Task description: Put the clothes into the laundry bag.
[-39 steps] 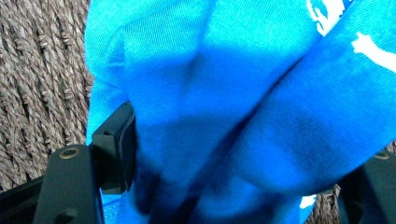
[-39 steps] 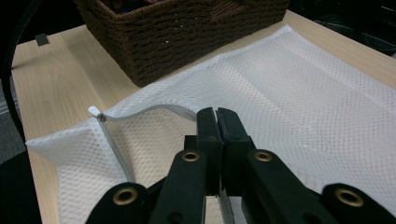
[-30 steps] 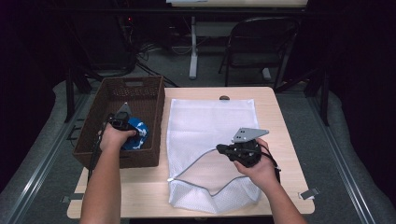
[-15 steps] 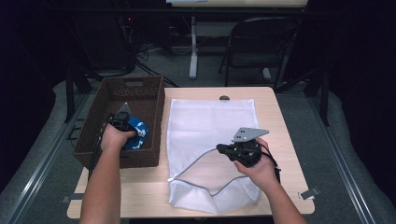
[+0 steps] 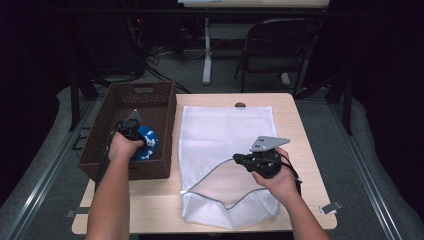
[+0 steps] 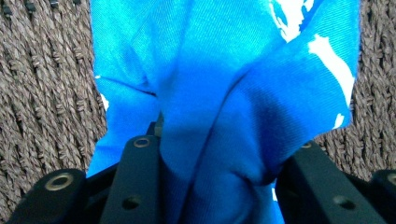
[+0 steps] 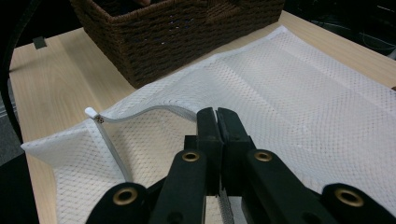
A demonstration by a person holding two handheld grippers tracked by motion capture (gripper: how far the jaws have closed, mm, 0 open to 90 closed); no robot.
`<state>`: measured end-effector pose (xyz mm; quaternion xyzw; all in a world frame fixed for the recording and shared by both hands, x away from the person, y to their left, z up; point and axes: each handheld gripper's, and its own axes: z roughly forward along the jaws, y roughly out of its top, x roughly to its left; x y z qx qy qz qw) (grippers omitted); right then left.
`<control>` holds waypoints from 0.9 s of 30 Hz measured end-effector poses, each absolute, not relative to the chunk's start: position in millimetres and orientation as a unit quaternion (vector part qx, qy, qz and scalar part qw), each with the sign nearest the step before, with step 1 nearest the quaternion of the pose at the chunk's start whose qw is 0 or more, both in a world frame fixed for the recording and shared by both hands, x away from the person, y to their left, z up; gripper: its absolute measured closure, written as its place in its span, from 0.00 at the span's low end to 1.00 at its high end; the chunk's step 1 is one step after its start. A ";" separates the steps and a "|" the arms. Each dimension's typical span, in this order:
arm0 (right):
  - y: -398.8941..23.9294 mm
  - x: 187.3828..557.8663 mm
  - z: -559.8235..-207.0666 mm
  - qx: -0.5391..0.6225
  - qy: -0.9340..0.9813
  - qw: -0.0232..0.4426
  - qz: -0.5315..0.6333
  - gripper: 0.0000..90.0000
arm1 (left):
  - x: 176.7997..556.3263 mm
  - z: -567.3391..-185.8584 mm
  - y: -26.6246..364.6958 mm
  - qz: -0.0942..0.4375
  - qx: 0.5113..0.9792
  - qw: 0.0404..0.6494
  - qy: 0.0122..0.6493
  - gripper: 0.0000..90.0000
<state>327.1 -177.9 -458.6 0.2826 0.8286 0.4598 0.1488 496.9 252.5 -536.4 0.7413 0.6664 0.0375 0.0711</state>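
The blue cloth [image 6: 224,93], printed with white patches, lies bunched inside the brown woven basket [image 5: 150,95] at about nine o'clock on the table [image 5: 300,130]. It looks light, limp and a little slick, so it will sag and trail once lifted; a gathered fold is the place to take it, not a single loose edge. The left gripper [image 5: 134,137] has just been closing, and its jaws already have a thick fold squeezed between them. At about four o'clock the right gripper [image 7: 217,122] is clenched on the zipper edge of the white mesh bag [image 5: 225,130], holding its mouth up. That mesh looks flimsy too, so I would expect the opening to slump if the pinch slips.
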 end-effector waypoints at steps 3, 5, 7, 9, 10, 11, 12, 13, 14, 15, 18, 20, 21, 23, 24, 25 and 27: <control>-177.9 327.1 -458.7 0.283 0.829 0.149 0.460 0.99 | 497.0 -536.2 252.8 0.038 0.740 0.073 0.668 0.74; -178.2 327.1 -458.7 0.283 0.828 0.148 0.460 0.99 | 497.0 -536.1 253.1 0.039 0.739 0.073 0.668 0.74; -178.7 327.2 -458.7 0.283 0.828 0.148 0.461 0.99 | 497.0 -535.9 253.2 0.040 0.739 0.074 0.668 0.74; -178.9 327.1 -458.7 0.284 0.828 0.148 0.460 0.99 | 497.0 -535.7 253.3 0.042 0.740 0.074 0.667 0.75; -178.9 327.0 -458.6 0.285 0.827 0.148 0.461 0.99 | 497.0 -535.6 253.2 0.043 0.740 0.075 0.667 0.75; -179.1 327.0 -458.4 0.284 0.828 0.149 0.461 0.99 | 496.9 -535.4 253.0 0.042 0.739 0.075 0.668 0.75; -179.2 326.8 -458.1 0.284 0.828 0.149 0.461 0.99 | 497.1 -535.3 253.3 0.043 0.740 0.075 0.667 0.75; -179.3 326.8 -458.0 0.285 0.827 0.149 0.461 0.99 | 497.1 -535.2 253.4 0.043 0.740 0.075 0.667 0.75; -179.3 326.8 -457.9 0.285 0.827 0.149 0.461 0.99 | 496.9 -535.1 253.2 0.043 0.740 0.075 0.667 0.75; -179.4 327.0 -458.0 0.285 0.827 0.149 0.461 0.99 | 497.0 -535.0 253.3 0.044 0.741 0.075 0.666 0.76; -179.0 327.1 -458.4 0.284 0.827 0.149 0.461 0.99 | 497.1 -534.7 253.5 0.044 0.741 0.077 0.666 0.76; -178.7 327.3 -458.5 0.284 0.828 0.149 0.461 0.99 | 497.5 -534.2 253.3 0.041 0.739 0.077 0.668 0.76; -178.8 327.4 -458.5 0.283 0.828 0.150 0.460 0.99 | 498.0 -533.3 253.6 0.039 0.740 0.075 0.667 0.76; -178.9 327.4 -458.5 0.284 0.828 0.149 0.460 0.99 | 499.0 -531.9 254.0 0.039 0.741 0.075 0.666 0.76; -179.0 327.4 -458.5 0.284 0.827 0.149 0.461 0.99 | 499.3 -531.1 253.8 0.040 0.740 0.077 0.668 0.76; -179.0 327.5 -458.5 0.284 0.828 0.150 0.460 0.99 | 499.4 -530.1 253.6 0.041 0.739 0.078 0.668 0.76; -179.0 327.5 -458.7 0.284 0.828 0.149 0.460 0.99 | 499.7 -528.2 253.7 0.042 0.742 0.079 0.665 0.76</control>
